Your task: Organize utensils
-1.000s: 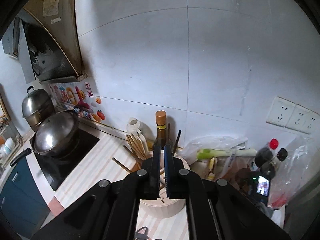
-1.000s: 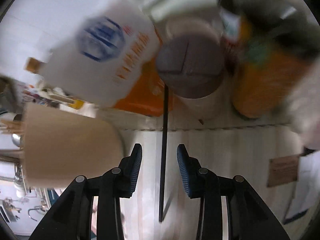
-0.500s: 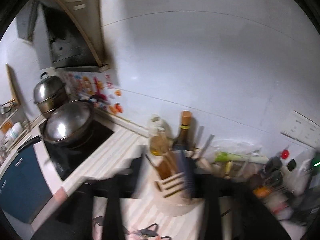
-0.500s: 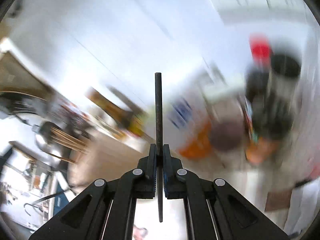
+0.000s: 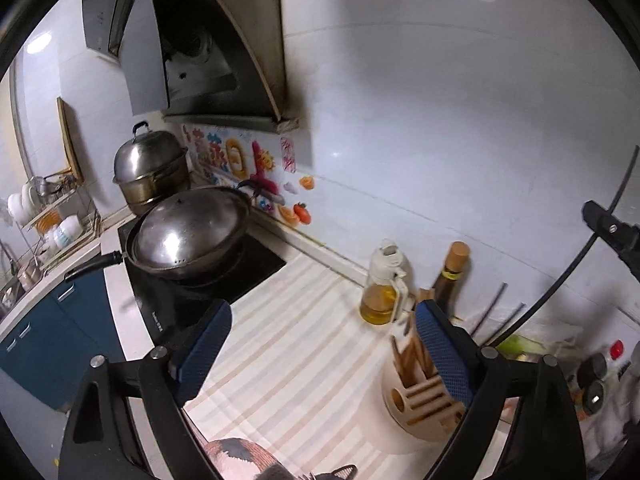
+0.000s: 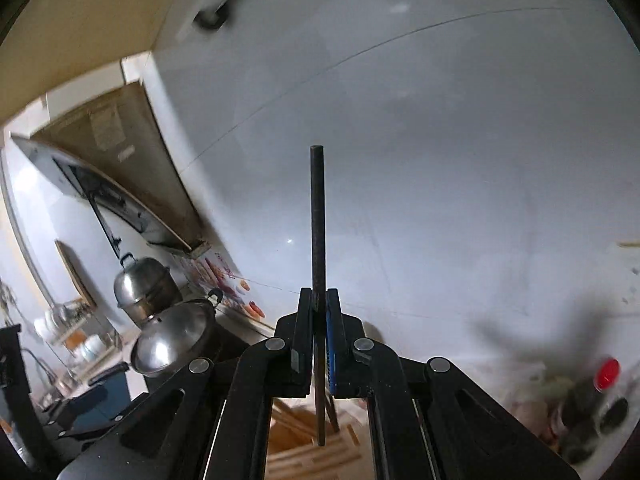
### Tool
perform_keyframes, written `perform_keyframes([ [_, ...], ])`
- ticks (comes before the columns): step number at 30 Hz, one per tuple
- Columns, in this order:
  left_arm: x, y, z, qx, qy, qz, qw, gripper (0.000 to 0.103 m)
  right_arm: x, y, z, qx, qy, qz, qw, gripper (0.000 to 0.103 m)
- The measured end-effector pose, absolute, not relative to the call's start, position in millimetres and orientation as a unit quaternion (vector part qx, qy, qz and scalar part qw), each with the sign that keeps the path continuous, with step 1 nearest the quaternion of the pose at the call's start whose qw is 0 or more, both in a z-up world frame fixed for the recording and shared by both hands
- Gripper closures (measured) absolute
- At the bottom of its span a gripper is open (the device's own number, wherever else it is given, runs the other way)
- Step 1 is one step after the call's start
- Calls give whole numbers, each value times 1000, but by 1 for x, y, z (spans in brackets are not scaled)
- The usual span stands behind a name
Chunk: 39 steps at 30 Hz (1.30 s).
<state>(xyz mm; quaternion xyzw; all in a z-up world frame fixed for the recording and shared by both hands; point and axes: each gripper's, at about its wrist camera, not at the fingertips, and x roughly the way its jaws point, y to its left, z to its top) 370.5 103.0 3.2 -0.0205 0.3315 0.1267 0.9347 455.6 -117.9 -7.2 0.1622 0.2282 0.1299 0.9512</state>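
Observation:
My left gripper (image 5: 320,348) hangs over the striped counter, its jaws opening wide with nothing between the blue pads (image 5: 204,348). Just under its right finger stands the cream utensil holder (image 5: 404,428), with wooden chopsticks (image 5: 412,354) upright in its slots. My right gripper (image 6: 319,312) is shut on a thin black chopstick (image 6: 318,220), which points straight up in front of the white wall. The holder (image 6: 308,456) shows below that gripper, blurred. In the left wrist view the same black chopstick (image 5: 576,264) and the right gripper (image 5: 612,232) appear high at the right edge.
A lidded wok (image 5: 188,236) sits on the black hob, a steel steamer pot (image 5: 150,168) behind it under the range hood (image 5: 192,40). An oil bottle (image 5: 382,284) and a corked dark bottle (image 5: 450,276) stand against the wall. Sauce bottles (image 5: 600,368) crowd the right; a dish rack (image 5: 44,212) stands far left.
My left gripper went from shut to wide open and swung left of the holder. My right gripper closed on the black chopstick lying on the counter and lifted it high.

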Motion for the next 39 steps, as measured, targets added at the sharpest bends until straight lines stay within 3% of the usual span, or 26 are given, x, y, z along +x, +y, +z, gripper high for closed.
perform_keyframes([
  [7, 388, 117, -15, -56, 358, 122, 924, 5, 489, -67, -50, 83, 324, 144, 931, 96],
  [9, 385, 119, -17, -62, 362, 124, 922, 4, 486, -77, -54, 92, 351, 147, 920, 64],
  [10, 383, 120, -18, -63, 363, 126, 921, 4, 482, -81, -56, 95, 352, 144, 920, 32],
  [11, 381, 120, -19, -62, 365, 127, 920, 3, 475, -86, -55, 95, 353, 139, 920, 20],
  [15, 369, 120, -24, -51, 373, 132, 917, 2, 445, -104, -63, 63, 377, 111, 918, 19],
  [17, 359, 117, -25, -44, 375, 127, 917, 2, 431, -106, -74, 46, 392, 97, 914, 6],
  [18, 353, 115, -26, -37, 377, 125, 917, 2, 426, -104, -78, 40, 397, 95, 912, 4],
  [24, 315, 104, -23, -14, 378, 116, 918, 2, 387, -105, -90, 40, 414, 69, 907, 3],
  [39, 158, 109, 29, 1, 345, 68, 936, 2, 196, -99, 5, 32, 342, -18, 939, 0],
])
